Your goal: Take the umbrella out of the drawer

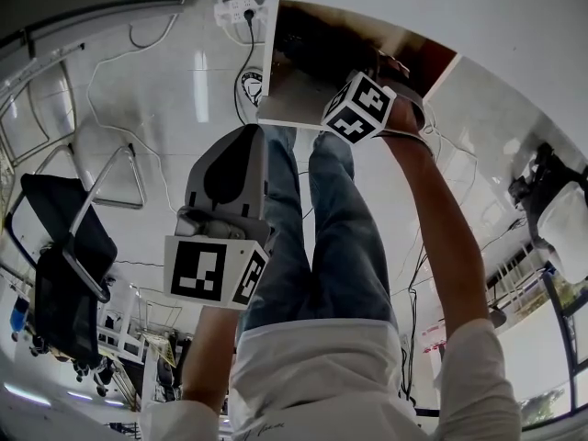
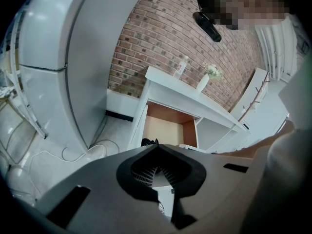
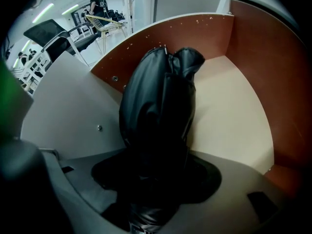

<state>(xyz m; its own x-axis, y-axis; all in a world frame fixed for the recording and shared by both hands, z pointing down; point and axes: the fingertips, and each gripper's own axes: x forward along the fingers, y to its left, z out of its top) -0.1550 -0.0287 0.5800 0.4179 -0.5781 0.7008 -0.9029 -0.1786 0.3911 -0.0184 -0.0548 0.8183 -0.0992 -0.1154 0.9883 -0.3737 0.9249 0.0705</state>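
- Right gripper view looked straight down into the open drawer [image 3: 234, 116], where the folded black umbrella [image 3: 156, 116] lay on the pale bottom, close to one brown side wall.
- The right tongs [image 3: 156, 177] pointed down into the drawer with their jaws wide apart. The umbrella's near end sat between them, and I saw no sign that the pads pressed on it.
- That stance looked chosen for a grip from above, across the slim bundle.
- The left tongs [image 2: 157, 172] were together and empty. They hung outside the drawer, in front of it and well apart from the umbrella, probably because one hand was enough.
- The drawer stood pulled out from under the white tabletop [image 2: 185, 94], which left the umbrella open to reach.
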